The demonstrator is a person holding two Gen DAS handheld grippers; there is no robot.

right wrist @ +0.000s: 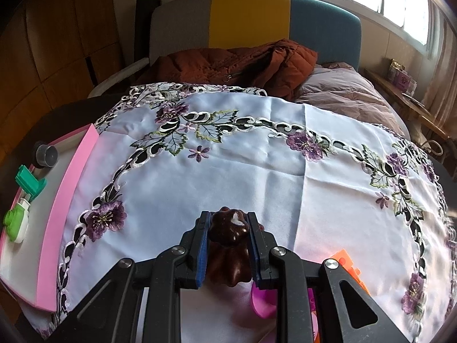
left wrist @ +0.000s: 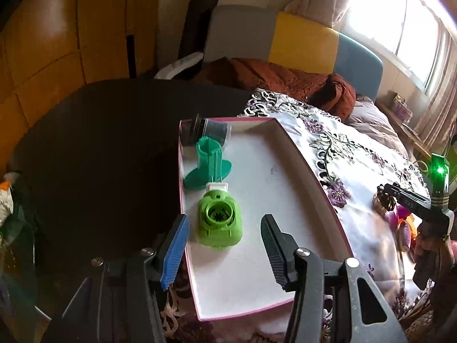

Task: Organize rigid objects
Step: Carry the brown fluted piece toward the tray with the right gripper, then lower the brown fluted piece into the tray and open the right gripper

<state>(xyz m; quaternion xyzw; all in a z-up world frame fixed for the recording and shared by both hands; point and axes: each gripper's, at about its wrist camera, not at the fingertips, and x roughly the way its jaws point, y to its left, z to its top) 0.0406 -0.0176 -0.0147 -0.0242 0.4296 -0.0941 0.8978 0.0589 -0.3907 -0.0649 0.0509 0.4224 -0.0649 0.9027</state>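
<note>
A pink-rimmed white tray (left wrist: 288, 143) lies on the embroidered cloth; it also shows at the left of the right wrist view (right wrist: 71, 177). In it lie a light green plastic piece (left wrist: 220, 223) (right wrist: 15, 221), a teal flanged tube (left wrist: 210, 163) (right wrist: 30, 183) and a dark clear cup (left wrist: 205, 133) (right wrist: 47, 151). My left gripper (left wrist: 225, 245) is open above the tray's near end, just behind the green piece. My right gripper (right wrist: 228, 231) is shut on a glossy brown lumpy figure (right wrist: 230, 243) over the cloth; the figure also shows in the left wrist view (left wrist: 384, 200).
The white floral tablecloth (right wrist: 257, 157) covers a dark round table (left wrist: 100, 143). An orange piece (right wrist: 347, 263) and a magenta piece (right wrist: 262, 303) lie under my right gripper. A bed with a rust jacket (right wrist: 234, 63) stands beyond the table.
</note>
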